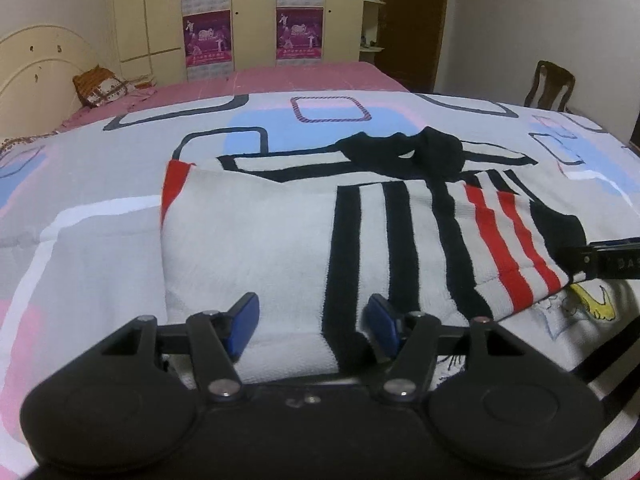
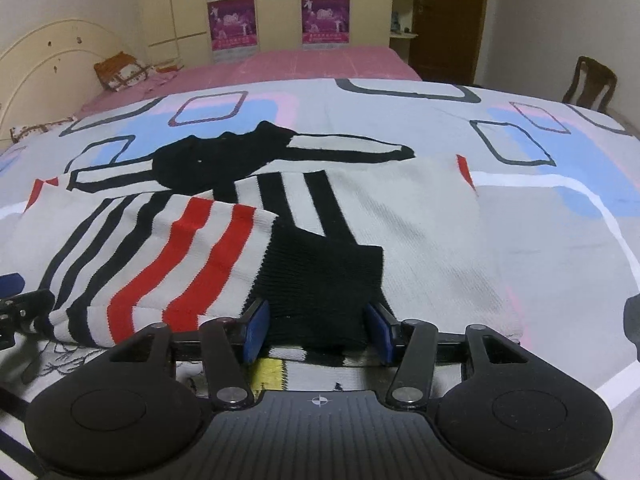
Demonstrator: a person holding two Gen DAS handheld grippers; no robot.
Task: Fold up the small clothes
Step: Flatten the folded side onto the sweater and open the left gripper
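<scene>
Knit sweater on my patterned bedspread.
Left gripper parted; right gripper clamps the ribbed black cuff.

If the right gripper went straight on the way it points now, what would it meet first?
The right gripper would probably meet the black cuff of the striped garment first. That cuff already lies between its blue pads, so there is hardly any free way ahead; whether the pads press it is unclear.

Patterned bed cover beneath striped knit garment and pillow.
</scene>
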